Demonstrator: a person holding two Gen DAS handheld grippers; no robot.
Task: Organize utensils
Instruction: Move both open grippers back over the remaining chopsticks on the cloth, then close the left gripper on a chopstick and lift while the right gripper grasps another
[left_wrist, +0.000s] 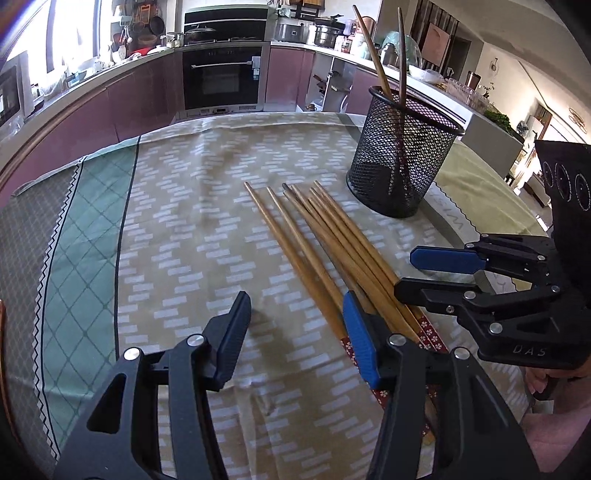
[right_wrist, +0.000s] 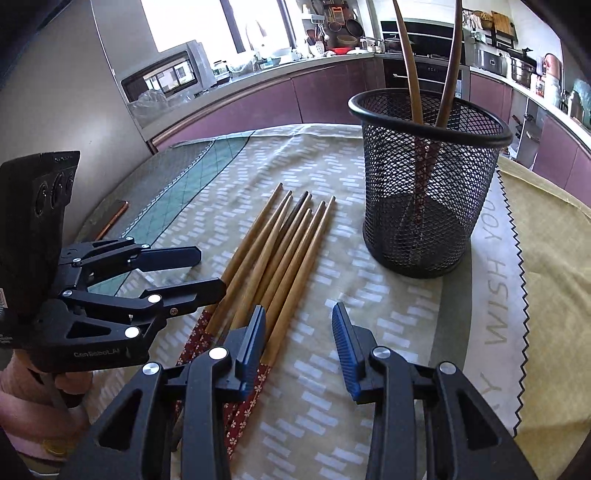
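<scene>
Loose chopsticks (left_wrist: 325, 251): a bundle of wooden sticks lying flat on the worktop (left_wrist: 192, 236), which is covered by a patterned cloth. Thin tips fan out toward the mesh holder (left_wrist: 402, 155); thick ends, some wrapped in red floral print, point back toward the two tools. The long axis runs roughly from near the grippers up and away toward the far edge.

The holder is a black wire-mesh cup, upright, just beyond and to the right of the tips, apart from the bundle. Two darker chopsticks (right_wrist: 428, 85) already stand in it, leaning against the rim.

Left hand-held gripper (left_wrist: 295, 332): jaws partly apart, nothing between them. Its right finger rests over or against the thick ends of the bundle; the gap itself sits over bare cloth to the left of the sticks.

Right hand-held gripper (right_wrist: 299, 343): jaws partly apart, empty. Its left finger lies at the right edge of the bundle's thick ends; the gap is over cloth to the right of the sticks.

Judgement: the bundle lies between the two tools, each about equally near. Either must shift sideways toward the sticks to straddle one across its long axis. The right tool is closer to the holder, so it looks better placed for the transfer.
</scene>
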